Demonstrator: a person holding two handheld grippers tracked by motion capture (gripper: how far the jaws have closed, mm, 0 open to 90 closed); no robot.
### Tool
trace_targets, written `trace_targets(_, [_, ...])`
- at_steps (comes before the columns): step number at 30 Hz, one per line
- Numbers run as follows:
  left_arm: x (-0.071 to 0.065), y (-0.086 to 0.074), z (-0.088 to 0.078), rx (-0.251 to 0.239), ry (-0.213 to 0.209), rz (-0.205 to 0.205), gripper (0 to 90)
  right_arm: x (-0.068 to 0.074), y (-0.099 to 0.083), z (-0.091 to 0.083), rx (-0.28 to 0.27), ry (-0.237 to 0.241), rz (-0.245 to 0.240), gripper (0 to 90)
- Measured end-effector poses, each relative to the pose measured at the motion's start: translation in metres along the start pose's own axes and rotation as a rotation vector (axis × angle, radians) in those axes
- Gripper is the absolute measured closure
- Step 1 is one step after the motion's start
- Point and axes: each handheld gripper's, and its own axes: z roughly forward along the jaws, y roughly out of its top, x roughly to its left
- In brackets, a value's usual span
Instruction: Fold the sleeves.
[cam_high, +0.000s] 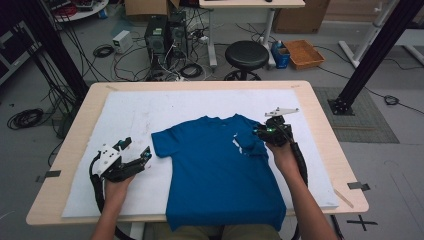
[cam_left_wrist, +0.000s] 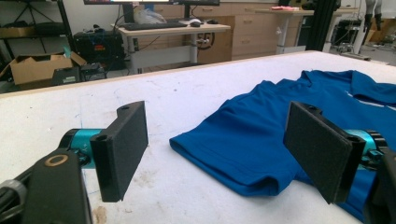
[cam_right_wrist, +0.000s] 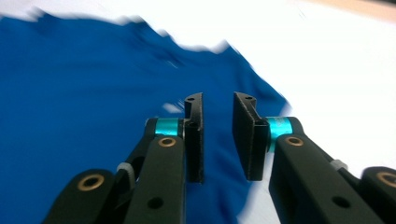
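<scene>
1. Shirt (cam_high: 220, 167), blue, is the landmark. It lies flat on a white sheet (cam_high: 135, 115) over a pale wood table (cam_high: 320, 120). Hem hangs over the near edge toward the person; collar points to the far side. Long axis runs near to far.
2. Left of the shirt, just beside its left sleeve: left gripper (cam_high: 145, 156), low over the sheet. In the left gripper view the jaws stand wide apart with nothing between them, released. The sleeve edge (cam_left_wrist: 233, 161) lies ahead of them, apart from the pads.
3. At the shirt's right shoulder: right gripper (cam_high: 260, 132), over the folded-in right sleeve. In the right gripper view (cam_right_wrist: 218, 135) the jaws stand a narrow gap apart, bare, no cloth between the pads, so released. That view is motion-blurred.
4. White marks (cam_high: 239, 145) on the shirt by the right gripper; too small to read as print or a label.
5. Sheet is scuffed, with faint brown stains near the left gripper.
6. Beyond the shirt, past the table's far edge: black round stool (cam_high: 246, 55) on a grey floor.
7. Left of the stool: computer towers (cam_high: 165, 35) and tangled cables.
8. Right of the stool: blue container (cam_high: 281, 55), then an orange tray (cam_high: 304, 54).
9. Far back: cardboard boxes and a second desk's legs. Black frame posts stand at both sides.
10. No readable writing anywhere.
</scene>
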Motion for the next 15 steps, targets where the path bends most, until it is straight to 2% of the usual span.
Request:
trace_targets(1, [0.0,0.0,0.0,0.0,0.0,0.001,21.9,-0.005,-0.01,0.006,0.058,-0.013,-0.018,78.0])
trace_targets(4, [0.0,0.0,0.0,0.002,0.002,-0.003,21.9,-0.008,-0.021,0.011,0.09,0.014,-0.024,78.9])
trace_targets(5, [0.0,0.0,0.0,0.002,0.002,-0.005,21.9,-0.01,-0.025,0.012,0.098,0.048,-0.014,80.4])
trace_targets(6, [0.0,0.0,0.0,0.002,0.002,-0.005,21.9,-0.011,-0.031,0.011,0.096,0.108,-0.007,83.2])
trace_targets(9, [0.0,0.0,0.001,0.002,0.001,-0.002,21.9,-0.009,-0.04,0.006,0.107,0.19,-0.029,84.9])
trace_targets(13, [0.0,0.0,0.001,0.002,0.005,-0.001,21.9,-0.005,-0.051,0.002,0.151,0.254,-0.093,86.2])
trace_targets(15, [0.0,0.0,0.001,0.004,0.006,0.0,21.9,-0.005,-0.056,0.002,0.163,0.277,-0.103,86.0])
